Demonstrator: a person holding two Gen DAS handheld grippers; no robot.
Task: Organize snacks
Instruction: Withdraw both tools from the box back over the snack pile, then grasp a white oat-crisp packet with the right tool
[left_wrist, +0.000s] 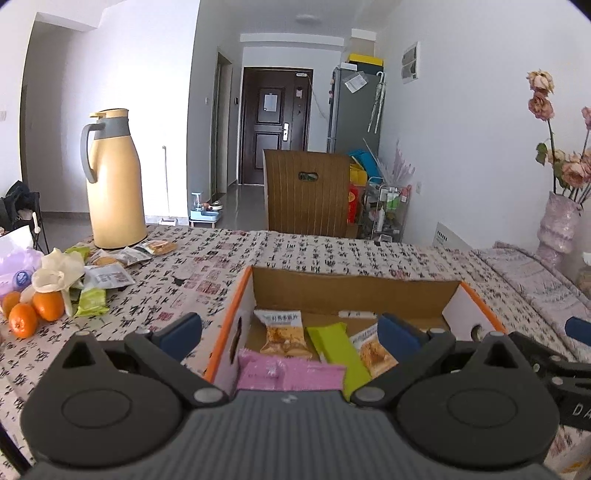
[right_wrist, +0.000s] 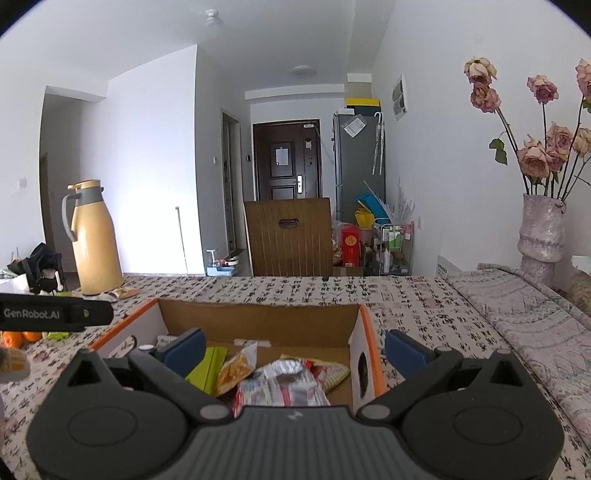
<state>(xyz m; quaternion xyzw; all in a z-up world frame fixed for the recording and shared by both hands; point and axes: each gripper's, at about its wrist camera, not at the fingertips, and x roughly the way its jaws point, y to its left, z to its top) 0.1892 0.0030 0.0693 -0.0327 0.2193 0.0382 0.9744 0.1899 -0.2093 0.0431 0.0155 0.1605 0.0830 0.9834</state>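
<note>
Both tongs hover over an open cardboard box (left_wrist: 354, 291) with orange edges, which stands on the desk (left_wrist: 295, 251) covered by a cloth with printed characters. The left tongs (left_wrist: 290, 332) are wide apart and hold nothing; the left finger is outside the left wall of the box, the right one is above its inside. The right tongs (right_wrist: 295, 349) are also wide and empty, and they stand across the right wall of the box. Inside the box lie a pink packet (left_wrist: 288, 373), a green packet (left_wrist: 338, 347), two packets of crisp slices (left_wrist: 282, 332) and a crumpled red and white wrapper (right_wrist: 280, 387). More snack packets (left_wrist: 110, 269) lie far left on the desk, near a yellow thermos jug (left_wrist: 114, 181) and some oranges (left_wrist: 33, 310). A vase with dried roses (right_wrist: 541, 229) stands at the far right
</note>
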